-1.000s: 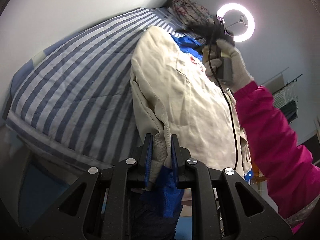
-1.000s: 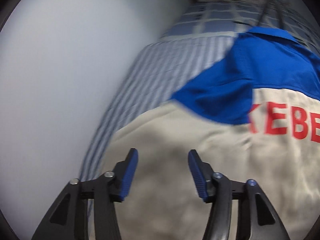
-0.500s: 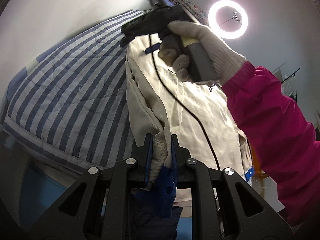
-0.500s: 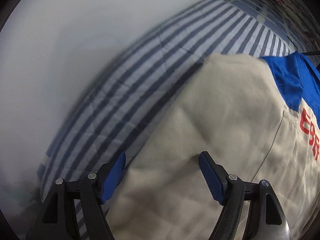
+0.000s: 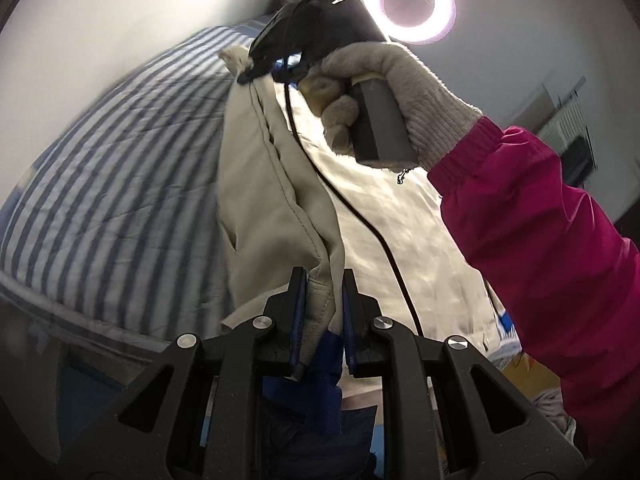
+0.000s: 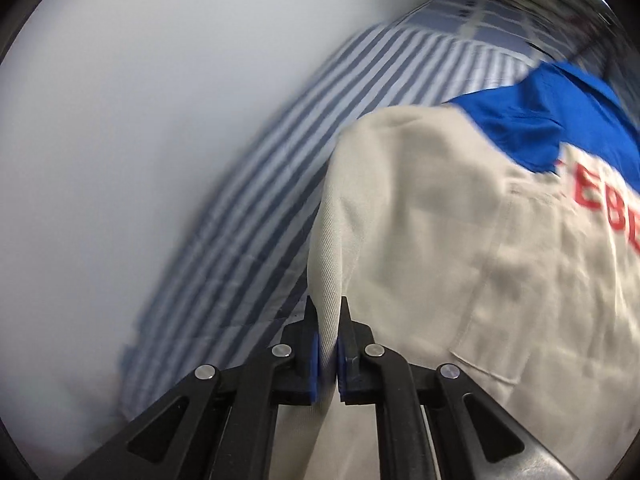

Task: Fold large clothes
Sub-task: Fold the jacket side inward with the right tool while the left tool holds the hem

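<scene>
1. Fingers [image 5: 298,312] of my left gripper [image 5: 320,304] are pressed nearly together on a thick seamed fold of the beige jacket [image 5: 272,184], with only the bunched cloth between the blue pads. A strip of the jacket's blue fabric hangs below them.
2. To the left of that grip lies the blue-and-white striped bedding [image 5: 112,192], which spreads up toward a pale wall. The jacket rests on it and is lifted along its left edge, from my left gripper up to the far corner.
3. Further right in the left wrist view, my right hand [image 5: 384,92], in a light knitted glove with a pink sleeve [image 5: 532,240] behind it, holds the handle of the right gripper [image 5: 256,74]. Its tips meet the jacket's far upper corner, and a black cable [image 5: 360,220] trails down from it across the pale cloth.
4. A ring light [image 5: 408,0] glows above the glove.
5. In the right wrist view, the right gripper's fingers [image 6: 314,364] are closed tight on a narrow ridge of beige fabric, and the pads are almost touching through it.
6. Right of that ridge the jacket's back spreads out, with a blue yoke [image 6: 560,120] and blurred red lettering [image 6: 608,208] near the frame edge.
</scene>
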`<move>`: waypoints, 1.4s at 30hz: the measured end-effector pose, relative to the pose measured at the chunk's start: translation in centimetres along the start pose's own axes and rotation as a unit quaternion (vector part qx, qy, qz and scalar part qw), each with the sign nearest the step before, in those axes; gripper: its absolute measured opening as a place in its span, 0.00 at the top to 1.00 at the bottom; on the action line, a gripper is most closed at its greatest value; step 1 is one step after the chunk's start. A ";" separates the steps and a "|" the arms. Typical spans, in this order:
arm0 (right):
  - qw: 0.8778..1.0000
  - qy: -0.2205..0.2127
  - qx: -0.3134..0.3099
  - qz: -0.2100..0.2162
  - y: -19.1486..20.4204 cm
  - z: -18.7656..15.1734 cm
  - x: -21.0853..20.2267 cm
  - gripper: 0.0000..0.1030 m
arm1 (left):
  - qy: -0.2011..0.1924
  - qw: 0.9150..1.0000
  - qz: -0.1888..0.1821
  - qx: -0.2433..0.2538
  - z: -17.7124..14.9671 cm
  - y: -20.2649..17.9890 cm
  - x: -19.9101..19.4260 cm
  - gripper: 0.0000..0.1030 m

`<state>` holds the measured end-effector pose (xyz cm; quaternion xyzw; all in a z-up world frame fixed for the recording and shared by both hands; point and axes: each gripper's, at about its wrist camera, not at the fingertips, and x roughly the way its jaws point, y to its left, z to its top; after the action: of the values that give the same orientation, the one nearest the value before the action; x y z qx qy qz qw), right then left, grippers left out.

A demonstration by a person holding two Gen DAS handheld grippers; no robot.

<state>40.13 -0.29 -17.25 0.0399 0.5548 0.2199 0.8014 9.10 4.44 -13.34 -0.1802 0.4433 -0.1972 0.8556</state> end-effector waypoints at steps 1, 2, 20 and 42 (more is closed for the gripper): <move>1.000 -0.017 0.016 0.020 -1.5 -0.6 -1.5 0.96 | 0.003 1.000 0.000 0.011 0.1 -0.7 0.6 0.86; 0.998 -0.031 0.031 0.036 -2.8 -0.7 -2.6 0.96 | 0.007 1.000 -0.001 0.021 -0.1 -1.4 1.0 0.86; 0.963 -0.086 0.242 0.081 -24.3 -13.1 -5.6 0.94 | 0.115 0.988 -0.082 0.068 -2.6 -6.2 5.5 0.81; 0.998 -0.069 -0.002 0.000 -12.7 -22.0 -9.7 0.69 | 0.171 0.978 -0.008 0.117 -5.0 -1.5 7.8 0.81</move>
<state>21.28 -19.48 -21.12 0.0533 0.4980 0.2178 0.8377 8.77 -1.38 -20.70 -0.0464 0.5556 -0.2822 0.7807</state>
